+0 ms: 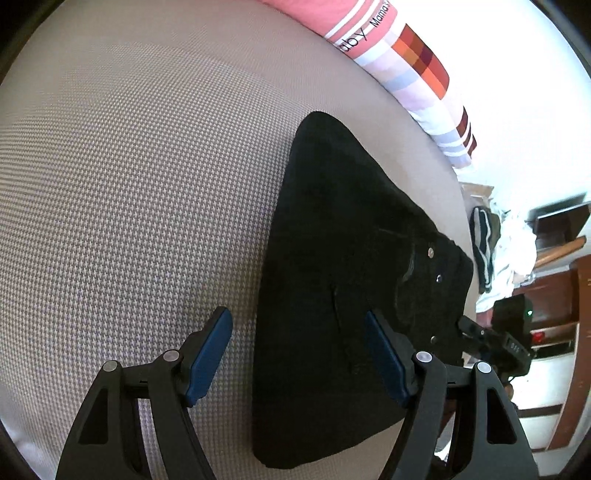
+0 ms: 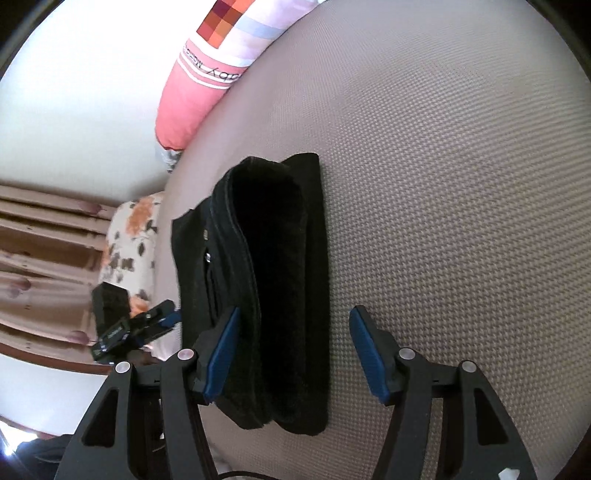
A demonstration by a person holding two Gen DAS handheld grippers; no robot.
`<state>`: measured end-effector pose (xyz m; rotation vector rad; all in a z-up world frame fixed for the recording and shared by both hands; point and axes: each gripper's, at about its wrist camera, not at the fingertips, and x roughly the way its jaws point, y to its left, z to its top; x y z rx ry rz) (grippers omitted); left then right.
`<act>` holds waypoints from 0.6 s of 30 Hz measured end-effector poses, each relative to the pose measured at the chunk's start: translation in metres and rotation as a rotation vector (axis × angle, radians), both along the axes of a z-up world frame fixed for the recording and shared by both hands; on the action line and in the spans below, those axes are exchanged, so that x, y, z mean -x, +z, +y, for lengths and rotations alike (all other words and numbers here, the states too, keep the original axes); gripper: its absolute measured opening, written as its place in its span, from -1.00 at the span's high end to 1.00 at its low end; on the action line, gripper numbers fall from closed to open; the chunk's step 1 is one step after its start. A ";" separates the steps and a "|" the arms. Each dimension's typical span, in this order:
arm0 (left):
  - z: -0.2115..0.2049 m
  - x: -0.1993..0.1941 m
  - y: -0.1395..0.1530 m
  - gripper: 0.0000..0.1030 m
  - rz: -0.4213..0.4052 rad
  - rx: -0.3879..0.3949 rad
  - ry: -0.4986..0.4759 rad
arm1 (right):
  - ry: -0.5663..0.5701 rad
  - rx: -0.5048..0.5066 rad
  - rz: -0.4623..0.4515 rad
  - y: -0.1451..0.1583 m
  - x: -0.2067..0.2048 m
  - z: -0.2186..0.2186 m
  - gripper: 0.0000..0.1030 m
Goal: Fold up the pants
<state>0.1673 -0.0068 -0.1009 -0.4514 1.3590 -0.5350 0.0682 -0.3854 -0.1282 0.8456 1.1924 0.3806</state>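
Left gripper (image 1: pixel 298 356): jaws spread wide, nothing held, hovering over the left long edge of the black pants (image 1: pixel 347 295). Pants lying on houndstooth-weave bed cover (image 1: pixel 129 184), already doubled into a compact stack; metal rivets (image 1: pixel 430 252) up near the waistband end. Probably released here because the fold looks finished.

Right gripper (image 2: pixel 293 354): also wide open, empty, straddling the right edge of the folded bundle (image 2: pixel 273 295); layered edges visible from this side, stack lying flat and unsupported. Likely backing off or squaring up — cannot tell which.

Beyond the pants, pink striped pillow (image 1: pixel 369 29) against the wall; print partly legible: "...aby Mama". Mirrored/inverted in right view (image 2: pixel 207 74). Floral cushion (image 2: pixel 129 243) at bed edge. No brand readable on pants.
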 end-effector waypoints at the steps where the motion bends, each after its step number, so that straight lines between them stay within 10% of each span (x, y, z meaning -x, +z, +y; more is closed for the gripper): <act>1: 0.005 0.001 -0.001 -0.43 0.005 0.009 0.003 | 0.003 -0.016 0.000 -0.001 -0.001 -0.001 -0.14; 18: 0.013 -0.023 -0.017 -0.42 0.078 0.234 -0.065 | 0.111 -0.125 0.005 -0.018 -0.013 0.000 0.08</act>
